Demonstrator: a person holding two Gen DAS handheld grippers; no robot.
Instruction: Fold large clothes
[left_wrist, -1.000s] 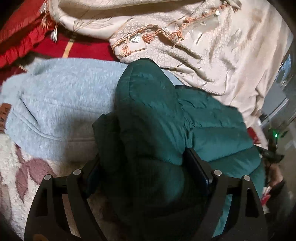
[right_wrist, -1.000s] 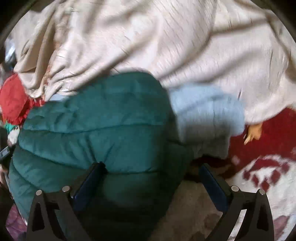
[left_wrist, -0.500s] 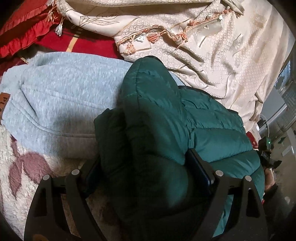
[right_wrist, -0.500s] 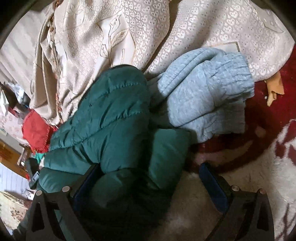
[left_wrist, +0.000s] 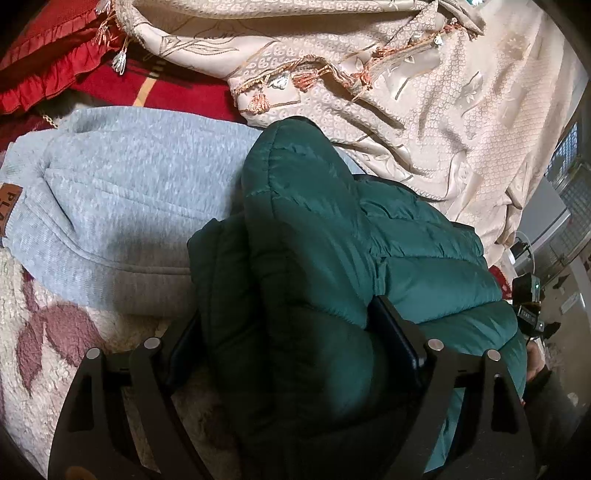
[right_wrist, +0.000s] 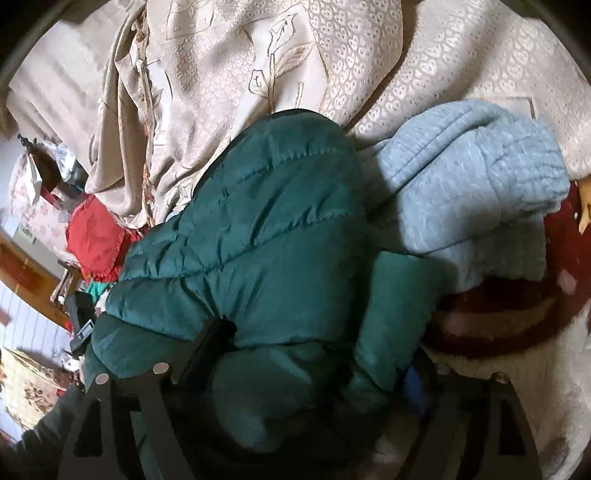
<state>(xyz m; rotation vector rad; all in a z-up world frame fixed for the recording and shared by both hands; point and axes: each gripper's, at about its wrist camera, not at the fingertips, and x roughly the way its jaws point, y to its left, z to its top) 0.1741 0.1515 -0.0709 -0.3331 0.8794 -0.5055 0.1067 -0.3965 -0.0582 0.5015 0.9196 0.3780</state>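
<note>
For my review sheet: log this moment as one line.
left gripper: shut on green puffer jacket | right gripper: shut on same jacket | jacket bunched, overlapping light blue sweatshirt | fold unfinished

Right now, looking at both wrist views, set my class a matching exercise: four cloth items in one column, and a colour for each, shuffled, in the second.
Items:
1. puffer jacket
2. sweater
3. patterned cloth
4. frilled cushion

Colours:
A. red
B. cream
C. dark green
D. light blue

Pairs: 1-C, 2-D, 3-B, 4-A
</note>
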